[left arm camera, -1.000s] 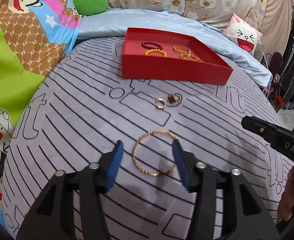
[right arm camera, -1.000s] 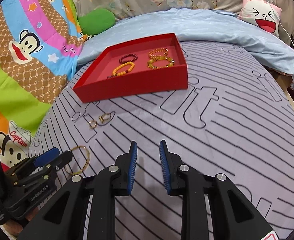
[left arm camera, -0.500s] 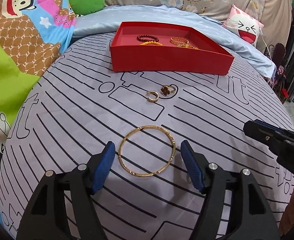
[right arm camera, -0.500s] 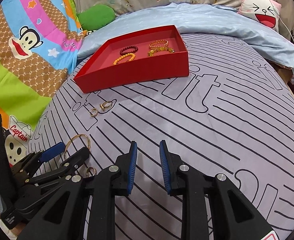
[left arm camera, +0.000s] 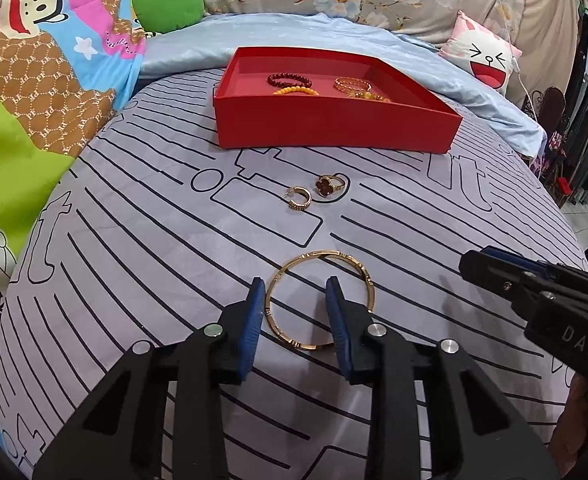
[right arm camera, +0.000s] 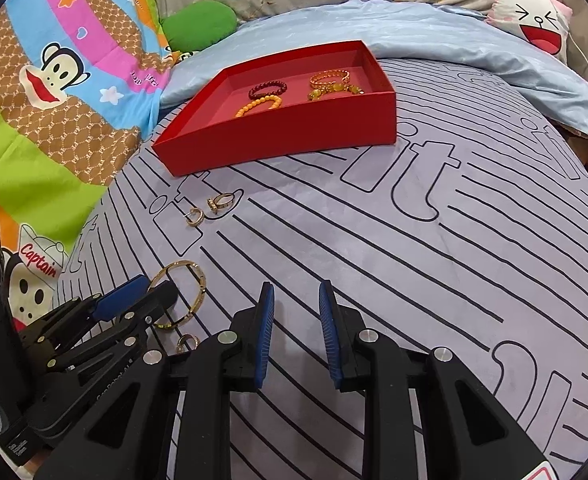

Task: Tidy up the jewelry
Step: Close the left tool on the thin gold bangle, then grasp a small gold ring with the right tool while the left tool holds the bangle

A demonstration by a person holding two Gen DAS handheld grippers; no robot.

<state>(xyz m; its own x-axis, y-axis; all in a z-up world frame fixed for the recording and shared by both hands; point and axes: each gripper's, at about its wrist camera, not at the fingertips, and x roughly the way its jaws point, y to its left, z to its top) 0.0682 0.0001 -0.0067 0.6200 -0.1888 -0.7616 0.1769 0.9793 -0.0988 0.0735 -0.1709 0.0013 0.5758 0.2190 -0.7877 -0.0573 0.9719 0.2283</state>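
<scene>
A gold bangle (left arm camera: 367, 280) lies flat on the lilac striped bedcover; it also shows in the right wrist view (right arm camera: 200, 292). My left gripper (left arm camera: 295, 310) is open, its jaws astride the bangle's left rim, one finger outside and one inside the ring. A gold hoop earring (left arm camera: 299, 199) and a ring with a dark red clover (left arm camera: 327, 186) lie further ahead. A red tray (left arm camera: 333, 128) holds several bracelets. My right gripper (right arm camera: 294, 318) is open and empty over bare cover. A small gold earring (right arm camera: 186, 342) lies by the left gripper.
A light blue quilt (left arm camera: 294, 36) lies behind the tray. A cartoon monkey blanket (left arm camera: 34, 80) covers the left side. A green cushion (left arm camera: 168, 6) and a pink cat pillow (left arm camera: 481, 54) sit at the back. The bed edge drops off at right.
My left gripper has narrowed and shifted right, so its right finger is now inside the bangle. The right gripper has barely moved.
</scene>
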